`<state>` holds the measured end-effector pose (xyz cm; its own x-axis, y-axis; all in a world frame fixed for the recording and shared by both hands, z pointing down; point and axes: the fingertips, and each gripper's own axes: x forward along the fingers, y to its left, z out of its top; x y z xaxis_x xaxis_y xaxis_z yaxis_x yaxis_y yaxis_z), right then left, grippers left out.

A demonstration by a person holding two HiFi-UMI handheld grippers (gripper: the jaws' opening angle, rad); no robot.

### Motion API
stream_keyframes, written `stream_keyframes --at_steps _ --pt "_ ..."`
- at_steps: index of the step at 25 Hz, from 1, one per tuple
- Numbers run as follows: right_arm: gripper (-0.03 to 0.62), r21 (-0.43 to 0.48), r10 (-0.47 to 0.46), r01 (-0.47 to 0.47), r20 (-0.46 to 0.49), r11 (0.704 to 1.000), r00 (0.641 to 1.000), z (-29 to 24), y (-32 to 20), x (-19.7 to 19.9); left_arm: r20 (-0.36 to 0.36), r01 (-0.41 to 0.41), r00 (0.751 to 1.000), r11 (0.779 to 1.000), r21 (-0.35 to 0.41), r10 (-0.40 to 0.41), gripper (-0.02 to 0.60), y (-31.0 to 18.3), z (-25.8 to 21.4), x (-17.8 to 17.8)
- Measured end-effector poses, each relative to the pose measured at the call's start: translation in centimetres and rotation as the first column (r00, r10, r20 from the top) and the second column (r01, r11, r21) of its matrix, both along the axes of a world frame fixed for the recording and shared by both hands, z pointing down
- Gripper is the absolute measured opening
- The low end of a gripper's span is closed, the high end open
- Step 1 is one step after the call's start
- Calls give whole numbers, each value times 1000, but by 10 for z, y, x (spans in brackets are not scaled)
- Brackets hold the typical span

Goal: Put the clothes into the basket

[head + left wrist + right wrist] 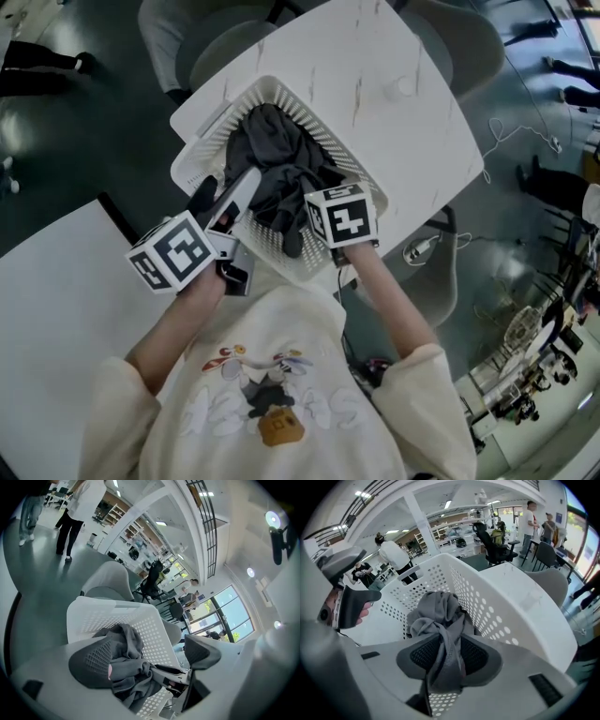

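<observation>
A white perforated basket [281,86] stands on a white table [394,84] with dark grey clothes [277,155] piled inside it. My left gripper [223,195] reaches over the basket's near-left rim. In the left gripper view its jaws [147,656] stand wide apart, and the grey clothes [126,653] lie against the left pad in the basket [93,604]. My right gripper [298,236] is at the basket's near rim. Its jaws [449,651] are slightly parted, and a fold of the grey garment [438,609] hangs loosely between the pads over the basket [525,620].
A second white table [56,300] lies at the near left. Grey chairs stand behind the table [216,37] and to its right [441,272]. Cables trail on the dark floor at the right [525,131]. People stand in the room beyond [75,513].
</observation>
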<state>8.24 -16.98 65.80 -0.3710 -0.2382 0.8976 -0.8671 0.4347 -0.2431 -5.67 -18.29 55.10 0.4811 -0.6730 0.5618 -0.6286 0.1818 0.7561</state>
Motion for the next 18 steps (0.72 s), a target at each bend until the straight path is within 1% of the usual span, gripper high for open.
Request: stream_keyframes --at_steps 2,6,8,11,12,15,18 --pt "141 -18 43 -43 27 999 999 2 2 3 -1 -6 1000 1000 -4 6 489 -1 3 0" --pt "147 -44 142 -140 58 989 988 -3 3 12 -1 -23 1000 1000 -6 23 489 -3 2 4" --pt "160 -8 188 -187 49 982 981 -6 0 20 -4 -29 1000 1000 -7 29 489 -3 2 7" --pt "160 67 253 -255 42 965 967 -9 -4 28 -6 -31 999 999 -8 31 489 -3 5 8" --pt "160 74 269 -272 51 959 962 -10 -3 28 -6 -31 1000 999 -11 31 489 -3 7 8" --pt "160 48 321 -327 101 944 942 -10 1 26 1 -38 999 999 -18 38 482 0 13 9" --pt "160 44 343 -351 129 935 931 -12 3 24 12 -45 999 999 -18 45 464 5 17 9"
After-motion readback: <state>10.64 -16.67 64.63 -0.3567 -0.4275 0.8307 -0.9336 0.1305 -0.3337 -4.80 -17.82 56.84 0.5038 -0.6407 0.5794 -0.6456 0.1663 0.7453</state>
